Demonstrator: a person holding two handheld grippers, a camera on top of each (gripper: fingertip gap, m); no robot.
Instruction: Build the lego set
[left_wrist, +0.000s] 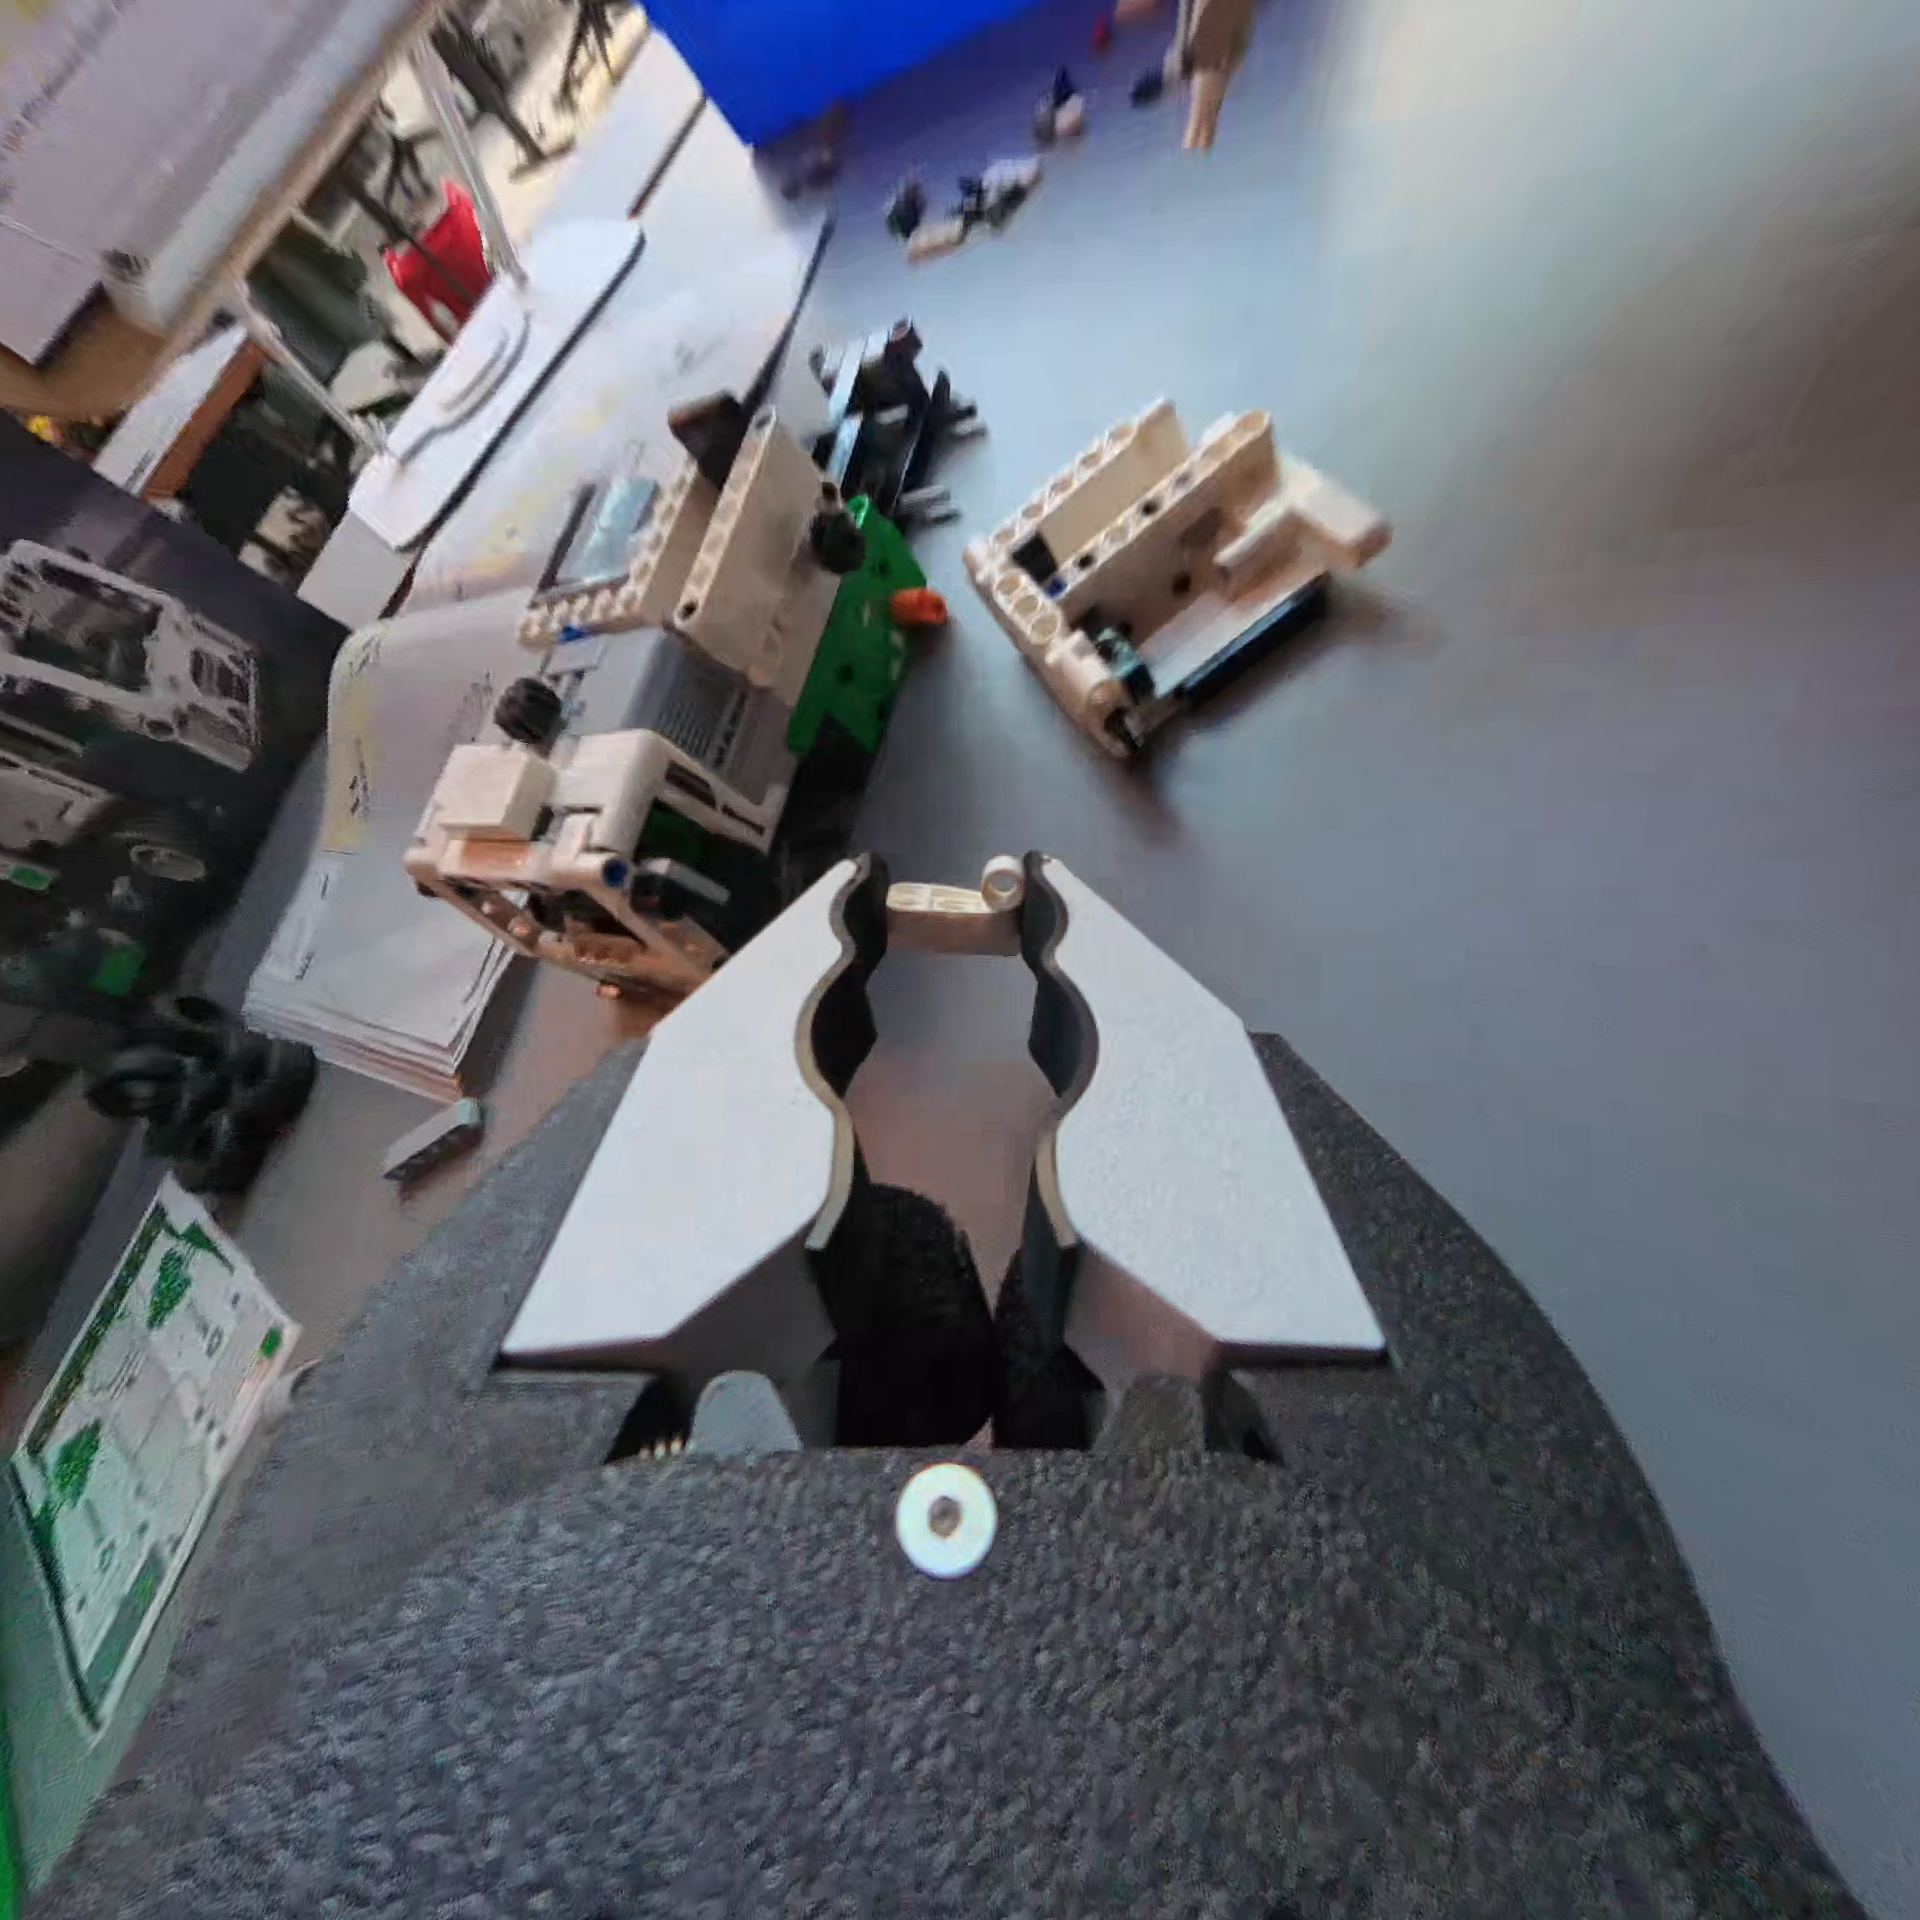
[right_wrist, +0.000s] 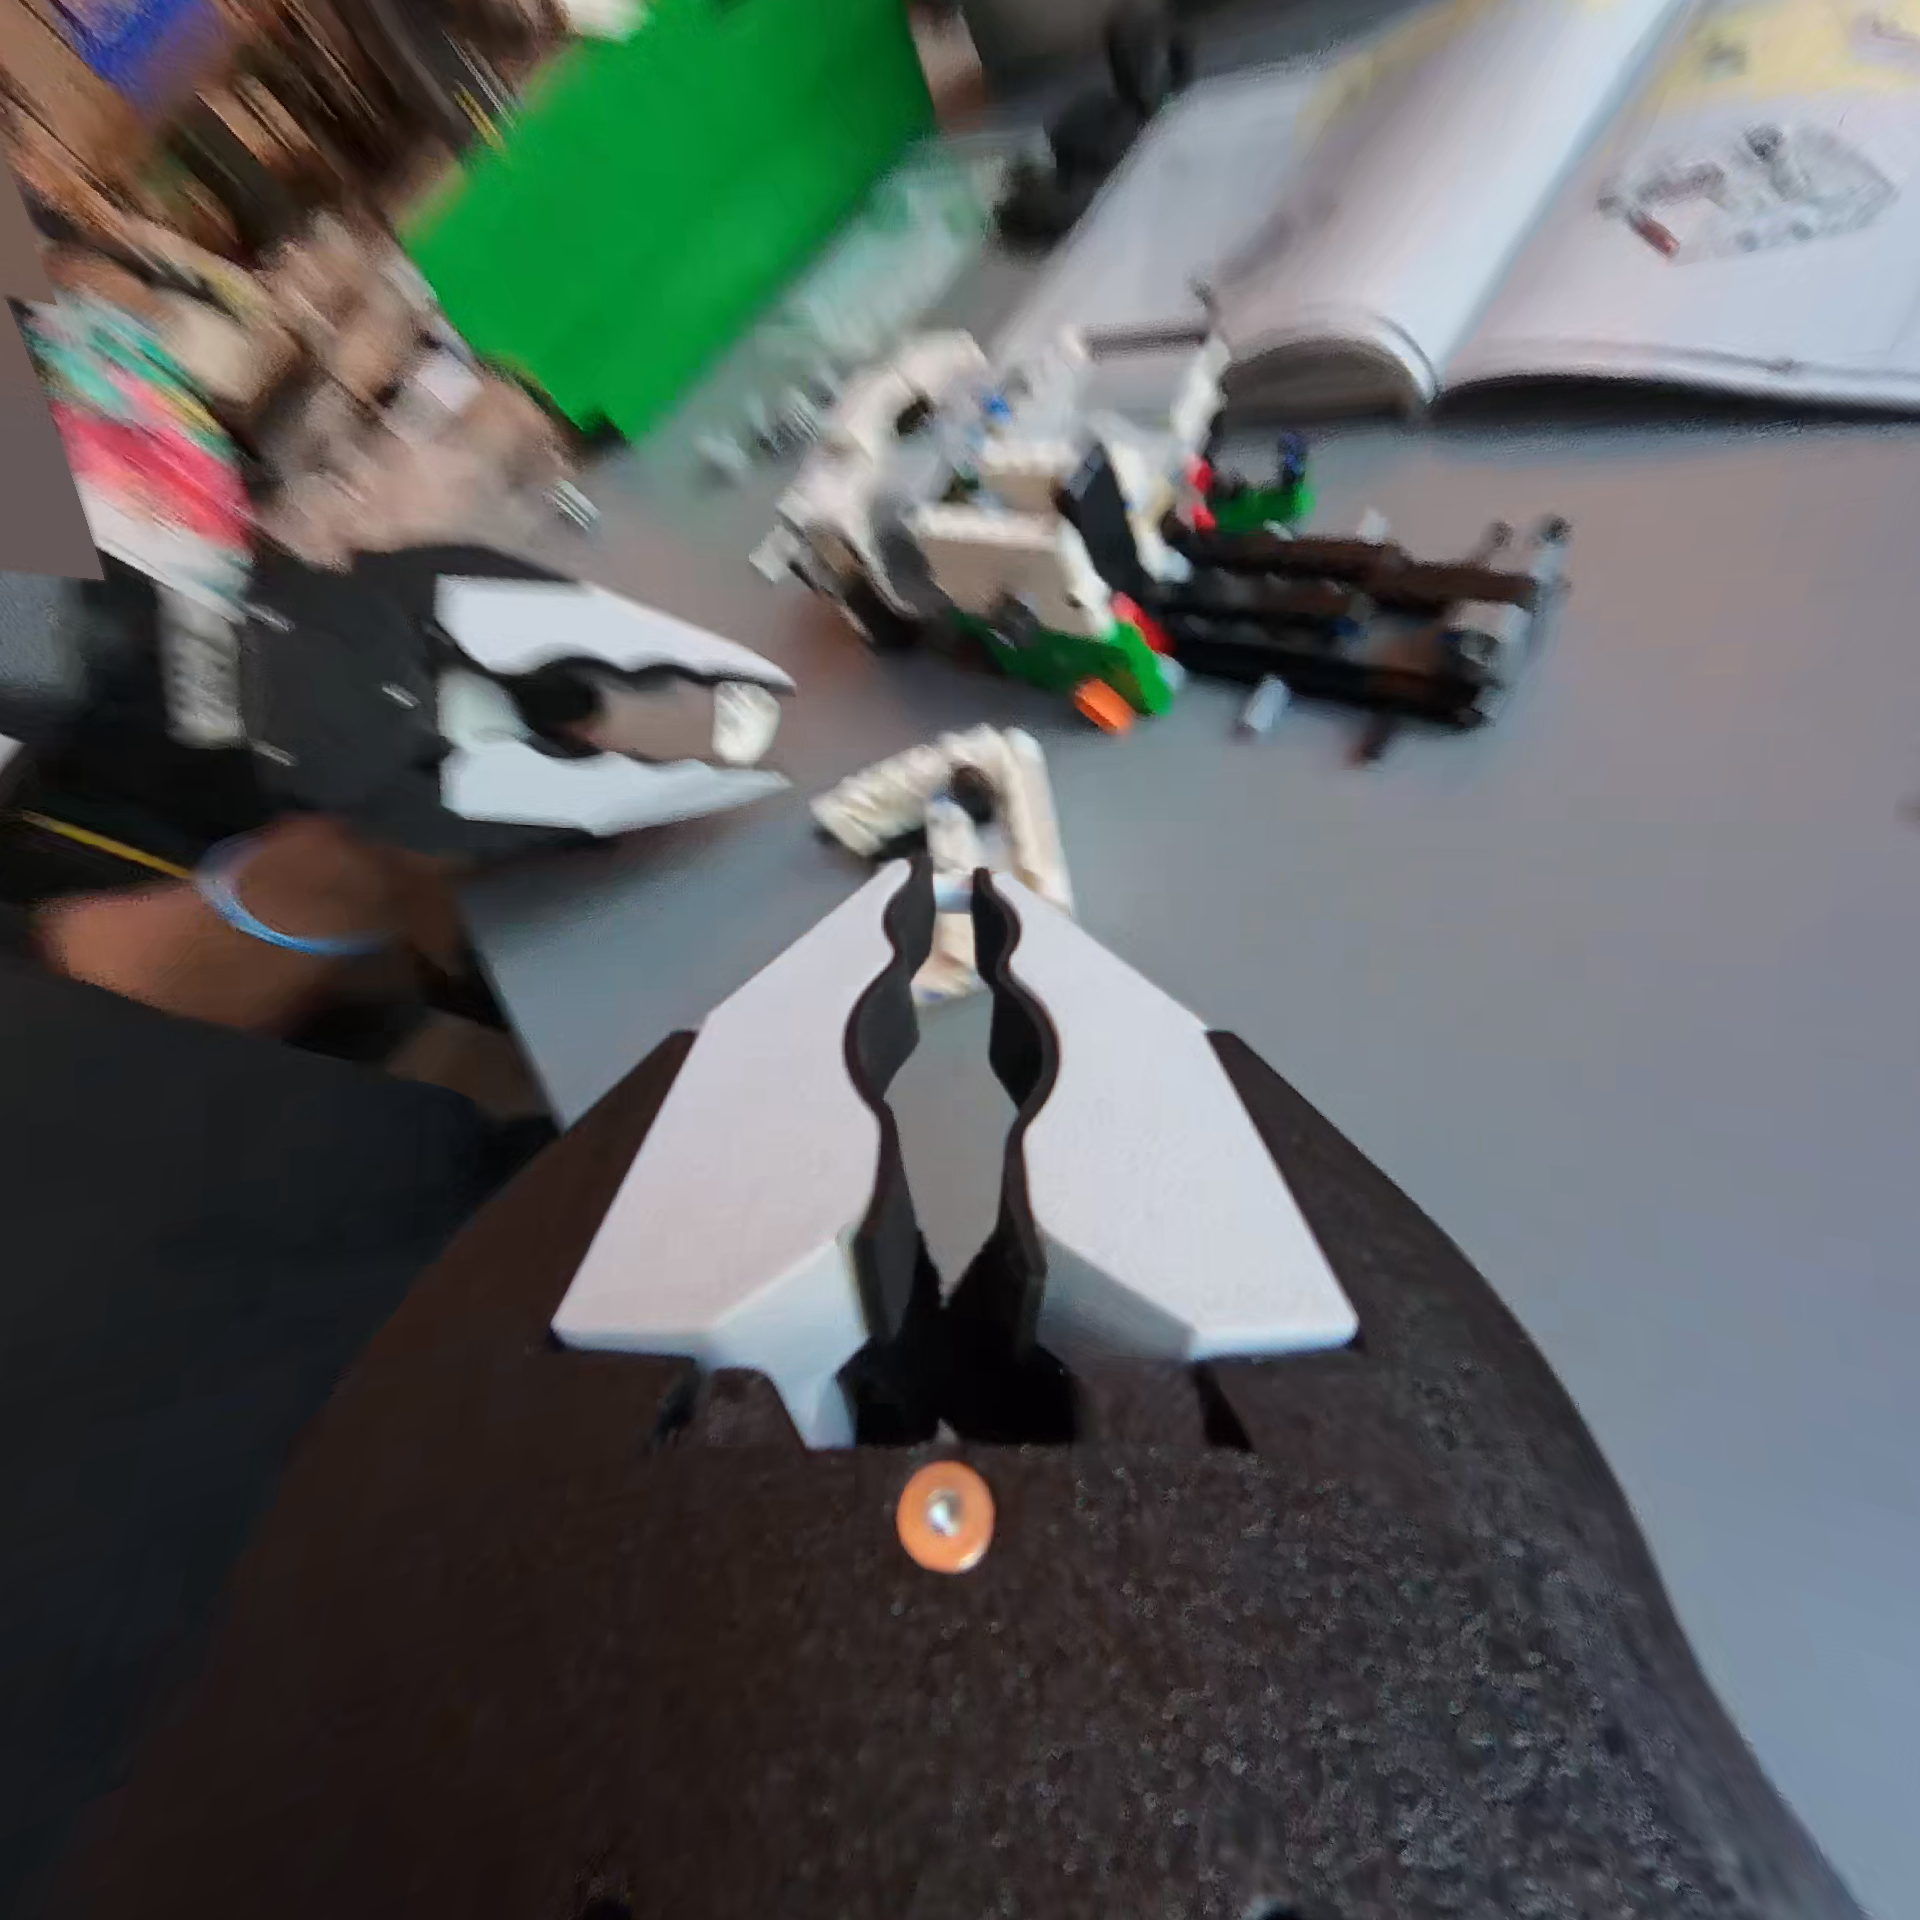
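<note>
My left gripper (left_wrist: 951, 891) is shut on a small white lego piece (left_wrist: 951, 920), held across its fingertips above the grey table. It also shows in the right wrist view (right_wrist: 774, 727) at the left, with the white piece (right_wrist: 744, 722) in its tips. The part-built white, green and black truck (left_wrist: 707, 665) lies ahead and left of it, and shows blurred in the right wrist view (right_wrist: 1091, 582). A white sub-assembly (left_wrist: 1164, 582) lies alone to the right. My right gripper (right_wrist: 951, 881) is nearly closed and empty, just short of that sub-assembly (right_wrist: 977, 795).
An instruction book (left_wrist: 384, 956) lies open (right_wrist: 1455, 208) beside the truck. The set's box (left_wrist: 114, 727), black tyres (left_wrist: 208, 1091) and a sticker sheet (left_wrist: 135, 1434) sit at the left. A blue bin (left_wrist: 831, 52) and loose pieces (left_wrist: 966, 197) are far back. A green box (right_wrist: 665, 208) stands behind.
</note>
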